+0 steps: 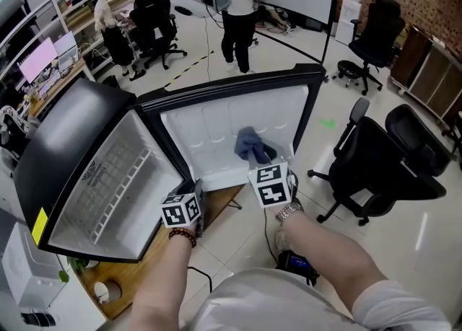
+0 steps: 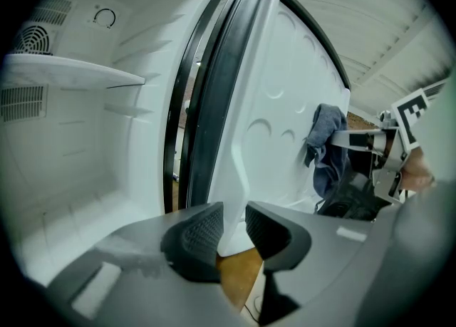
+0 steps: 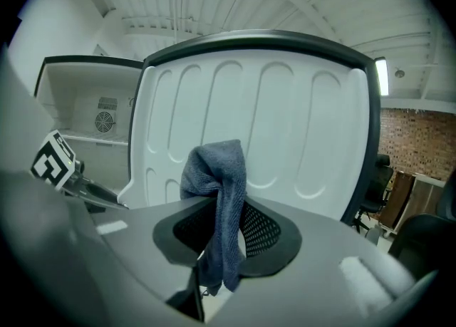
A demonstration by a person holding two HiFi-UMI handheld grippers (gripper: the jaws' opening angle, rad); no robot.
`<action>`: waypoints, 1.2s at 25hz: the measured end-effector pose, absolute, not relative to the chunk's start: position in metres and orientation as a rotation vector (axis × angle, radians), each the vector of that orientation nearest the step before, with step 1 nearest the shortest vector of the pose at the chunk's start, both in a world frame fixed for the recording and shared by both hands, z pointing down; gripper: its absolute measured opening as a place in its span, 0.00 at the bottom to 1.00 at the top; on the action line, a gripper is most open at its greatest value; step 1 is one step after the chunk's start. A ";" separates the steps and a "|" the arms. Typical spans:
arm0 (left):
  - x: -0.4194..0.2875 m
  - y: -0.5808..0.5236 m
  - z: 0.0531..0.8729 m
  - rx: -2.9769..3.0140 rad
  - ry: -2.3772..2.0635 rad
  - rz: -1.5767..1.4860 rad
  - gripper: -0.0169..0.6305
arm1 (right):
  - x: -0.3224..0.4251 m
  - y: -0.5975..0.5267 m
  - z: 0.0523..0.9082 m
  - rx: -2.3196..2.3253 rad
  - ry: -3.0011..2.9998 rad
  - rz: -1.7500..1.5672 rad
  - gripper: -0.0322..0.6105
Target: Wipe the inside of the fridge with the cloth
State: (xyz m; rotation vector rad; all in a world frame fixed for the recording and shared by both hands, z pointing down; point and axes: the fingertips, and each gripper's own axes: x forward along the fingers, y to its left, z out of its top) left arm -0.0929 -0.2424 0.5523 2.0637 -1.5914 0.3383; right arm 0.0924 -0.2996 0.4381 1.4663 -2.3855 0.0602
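Soft, limp and probably light, the blue cloth (image 3: 221, 176) sits pinched mid-bunch, a sound hold, in the right hand-held gripper (image 3: 226, 227) before the fridge door (image 3: 306, 126), whose near edge the left hand-held gripper (image 2: 234, 229) clamps.

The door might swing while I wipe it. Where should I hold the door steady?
Grip the door by the thin raised lip at its lower edge, from the near side, one jaw on each face. The rest of the door is broad and flat, with nothing to pinch. The left gripper pinches there now, and the right gripper holds the cloth.
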 end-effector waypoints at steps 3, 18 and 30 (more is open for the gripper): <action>-0.093 -0.243 0.552 2.063 -1.595 0.341 0.18 | 0.113 -0.304 0.439 1.507 -2.361 0.075 0.19; -0.095 -0.241 0.553 2.036 -1.616 0.334 0.18 | 0.205 -0.310 0.440 1.656 -2.254 0.087 0.19; -0.093 -0.242 0.552 2.031 -1.632 0.315 0.18 | 0.195 -0.288 0.439 1.604 -2.301 0.047 0.19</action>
